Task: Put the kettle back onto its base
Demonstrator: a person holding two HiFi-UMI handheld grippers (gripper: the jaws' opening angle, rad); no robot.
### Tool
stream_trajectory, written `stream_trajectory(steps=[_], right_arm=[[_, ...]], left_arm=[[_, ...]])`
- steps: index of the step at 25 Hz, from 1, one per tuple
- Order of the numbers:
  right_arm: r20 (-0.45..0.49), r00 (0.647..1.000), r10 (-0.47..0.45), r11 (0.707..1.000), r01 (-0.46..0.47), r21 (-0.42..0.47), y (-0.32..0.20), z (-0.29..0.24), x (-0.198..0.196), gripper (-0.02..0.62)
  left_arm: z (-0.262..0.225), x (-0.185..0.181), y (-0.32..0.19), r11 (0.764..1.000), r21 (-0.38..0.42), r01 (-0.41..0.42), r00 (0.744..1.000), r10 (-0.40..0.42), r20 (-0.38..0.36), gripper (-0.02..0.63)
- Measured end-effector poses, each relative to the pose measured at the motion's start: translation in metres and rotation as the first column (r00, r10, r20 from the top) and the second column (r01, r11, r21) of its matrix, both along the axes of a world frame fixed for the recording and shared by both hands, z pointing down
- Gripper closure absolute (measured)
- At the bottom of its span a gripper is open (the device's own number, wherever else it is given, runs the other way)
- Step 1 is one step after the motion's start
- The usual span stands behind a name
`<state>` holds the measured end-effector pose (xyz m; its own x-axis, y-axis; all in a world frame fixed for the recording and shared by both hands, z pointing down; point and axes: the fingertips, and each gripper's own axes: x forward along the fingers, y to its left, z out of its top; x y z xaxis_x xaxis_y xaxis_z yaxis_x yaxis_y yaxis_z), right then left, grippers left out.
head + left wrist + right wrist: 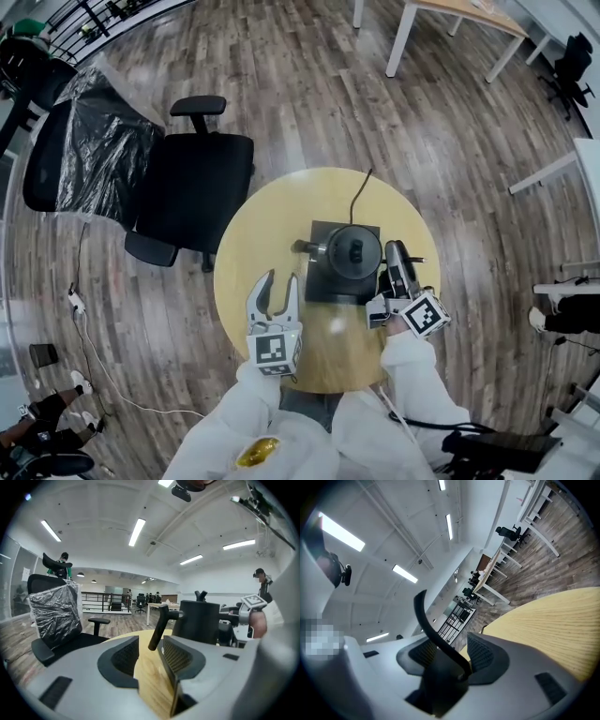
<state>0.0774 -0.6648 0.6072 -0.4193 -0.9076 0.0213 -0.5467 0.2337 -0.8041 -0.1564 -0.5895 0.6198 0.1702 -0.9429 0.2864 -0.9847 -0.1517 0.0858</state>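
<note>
A black kettle [352,251] with a lid knob stands on its black square base [322,284] in the middle of the round yellow table [258,234]. My right gripper [392,257] reaches in from the kettle's right side and is shut on the curved black handle [436,634], which runs between its pads. My left gripper [279,279] hovers over the table to the left of the base, open with nothing between its jaws. In the left gripper view the kettle [200,620] stands ahead of the left gripper [150,643], its slanted black spout [159,626] just beyond the fingertips.
A cord [360,190] runs from the base over the table's far edge. A black office chair [197,192] stands against the table's left side, with a plastic-covered chair [89,150] beyond it. White desk legs [401,37] stand at the top right.
</note>
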Motion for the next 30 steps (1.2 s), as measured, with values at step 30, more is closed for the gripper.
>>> stream_trajectory(steps=[30], right_arm=[[-0.650,0.694,-0.311,0.903,0.430,0.027,0.268,-0.084,-0.087,0.419]], left_arm=[[-0.100,0.105,0.193,0.878,-0.131,-0.460,0.868,0.413,-0.277,0.604]])
